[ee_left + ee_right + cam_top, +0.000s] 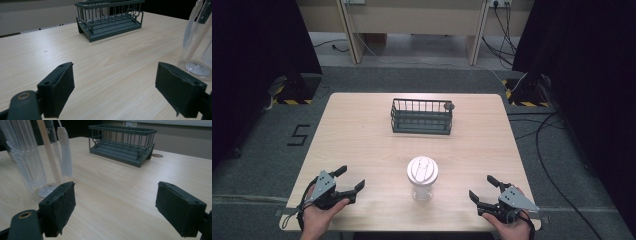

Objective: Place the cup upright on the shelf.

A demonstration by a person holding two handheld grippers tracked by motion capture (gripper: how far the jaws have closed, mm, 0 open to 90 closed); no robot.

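Both tongs gape wide and empty; the upright cup (422, 178) stands between left tongs (350, 181) and right tongs (483, 189), roughly equidistant.

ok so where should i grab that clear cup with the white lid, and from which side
Grip the clear cup around its transparent wall below the white lid, coming in level from the side. It stands upright between both open grippers, so the left gripper or the right gripper could probably close across it. The wide lid overhangs the body, so a grasp from above looks less secure.
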